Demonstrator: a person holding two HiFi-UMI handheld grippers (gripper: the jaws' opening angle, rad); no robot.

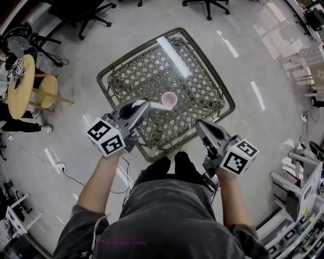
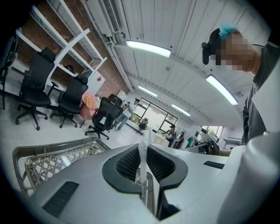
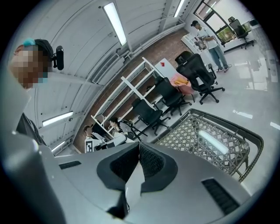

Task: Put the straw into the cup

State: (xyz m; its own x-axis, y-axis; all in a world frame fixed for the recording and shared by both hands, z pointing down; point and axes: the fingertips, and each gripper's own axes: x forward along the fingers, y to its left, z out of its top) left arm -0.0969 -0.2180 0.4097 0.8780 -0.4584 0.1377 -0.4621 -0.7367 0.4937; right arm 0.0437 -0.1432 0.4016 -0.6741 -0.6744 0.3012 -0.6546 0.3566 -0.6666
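A small pink cup (image 1: 169, 99) stands upright near the middle of the woven wire table (image 1: 152, 76). My left gripper (image 1: 147, 104) is shut on a white straw (image 1: 159, 106), which sticks out of the jaws toward the cup, its far end at the cup's near side. In the left gripper view the straw (image 2: 143, 153) stands pinched between the dark pads of that gripper (image 2: 144, 148). My right gripper (image 1: 199, 124) hovers over the table's near right edge, apart from the cup. Seen in its own view, the right gripper (image 3: 139, 146) has jaws meeting at the tips with nothing between them.
A round wooden table (image 1: 23, 86) with marker cubes stands at the left beside a seated person's legs (image 1: 20, 125). Office chairs (image 1: 83, 15) stand beyond the wire table, cables (image 1: 66, 174) lie on the floor, and shelving (image 1: 298, 197) is at the right.
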